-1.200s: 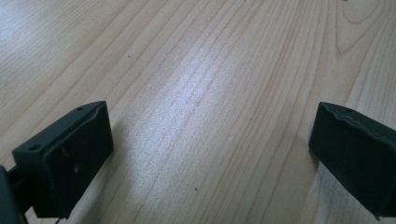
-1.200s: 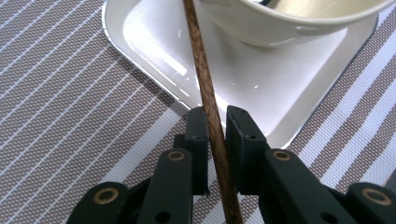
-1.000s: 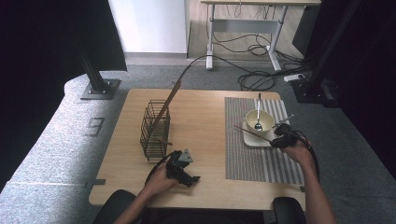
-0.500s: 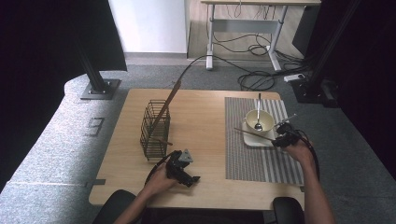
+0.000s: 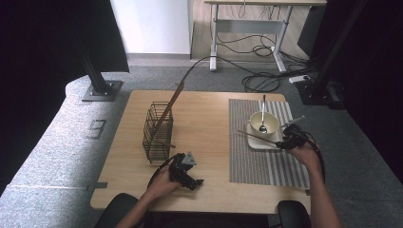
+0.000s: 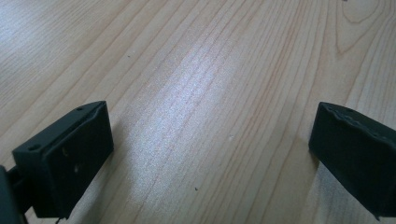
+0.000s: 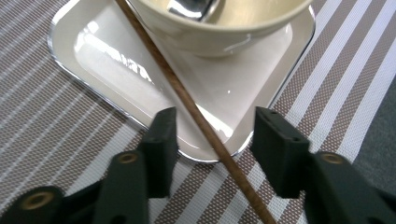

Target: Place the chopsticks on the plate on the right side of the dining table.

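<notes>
right tool [image 7: 212, 135] jaws just opened, wooden table [image 5: 204, 114], striped placemat [image 5: 266, 166], grey carpet [image 5: 57, 142]

A dark wire basket [image 5: 158, 133] is seen standing on the pale wooden table [image 5: 204, 118], with a long brown wooden stick [image 5: 171, 102] leaned in it. Tangled black cables [image 5: 259, 83] are strewn on the floor beyond.

Bright tabletop, dark edges, perhaps glare.

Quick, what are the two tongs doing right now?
Left tongs: open, nothing between them, over the bare table.
Right tongs: just opened; the chopstick lies loose between them.
</notes>
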The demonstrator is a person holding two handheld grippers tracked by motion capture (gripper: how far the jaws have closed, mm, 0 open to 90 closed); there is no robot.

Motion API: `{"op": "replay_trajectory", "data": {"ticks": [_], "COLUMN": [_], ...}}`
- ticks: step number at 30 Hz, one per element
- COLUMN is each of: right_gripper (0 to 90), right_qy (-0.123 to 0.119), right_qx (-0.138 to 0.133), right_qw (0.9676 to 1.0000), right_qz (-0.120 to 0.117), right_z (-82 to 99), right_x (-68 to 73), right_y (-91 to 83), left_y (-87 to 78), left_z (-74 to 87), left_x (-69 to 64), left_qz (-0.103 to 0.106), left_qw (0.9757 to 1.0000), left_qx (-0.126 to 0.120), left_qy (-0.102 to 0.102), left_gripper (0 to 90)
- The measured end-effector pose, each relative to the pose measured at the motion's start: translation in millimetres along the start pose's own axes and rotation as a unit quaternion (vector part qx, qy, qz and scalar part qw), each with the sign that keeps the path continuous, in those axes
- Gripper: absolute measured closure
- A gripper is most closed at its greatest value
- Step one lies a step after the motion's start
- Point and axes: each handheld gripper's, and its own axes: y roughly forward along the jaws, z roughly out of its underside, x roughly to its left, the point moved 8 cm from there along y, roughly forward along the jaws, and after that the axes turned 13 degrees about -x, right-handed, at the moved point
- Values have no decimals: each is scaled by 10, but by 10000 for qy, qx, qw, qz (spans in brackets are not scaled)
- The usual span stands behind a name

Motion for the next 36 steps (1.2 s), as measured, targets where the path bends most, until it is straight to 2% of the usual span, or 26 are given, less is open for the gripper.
{"op": "replay_trajectory", "data": {"ticks": [5,6,7,9,11,12,13,14,16,20,25,36], "right_gripper": [325,325,295,244,222,166,166,129,116,27,0,0], "right_qy": [-58,-58,-140,-198,-188,-183,-183,-107,10,115,305,814], "right_qx": [-278,-278,-440,-544,-596,-670,-670,-791,-940,-1043,-1167,-1452], "right_qw": [9995,9995,9988,9982,9980,9976,9976,9968,9956,9945,9927,9857], "right_qz": [-133,-133,-137,-131,-109,-51,-51,8,-27,25,38,245], "right_z": [-37,-37,-58,-65,-63,-49,-49,-40,-26,51,155,326], "right_x": [135,135,207,258,286,325,325,356,401,465,532,426], "right_y": [-93,-93,-128,-145,-149,-151,-151,-156,-156,-119,-49,41], "left_y": [0,0,1,-2,-2,-2,-2,-2,-2,-3,-2,-2], "left_z": [0,0,0,1,1,1,1,1,1,2,2,2], "left_x": [0,0,-1,2,2,1,1,1,2,1,1,0], "left_qz": [0,0,-2,4,4,5,5,3,2,2,2,2], "left_qw": [10000,10000,10000,10000,10000,10000,10000,10000,10000,10000,10000,10000], "left_qx": [0,0,-3,13,13,11,11,10,11,15,12,13], "left_qy": [0,0,-3,13,13,14,14,13,15,14,10,10], "left_gripper": [0,0,0,0,0,0,0,0,0,0,0,0]}}
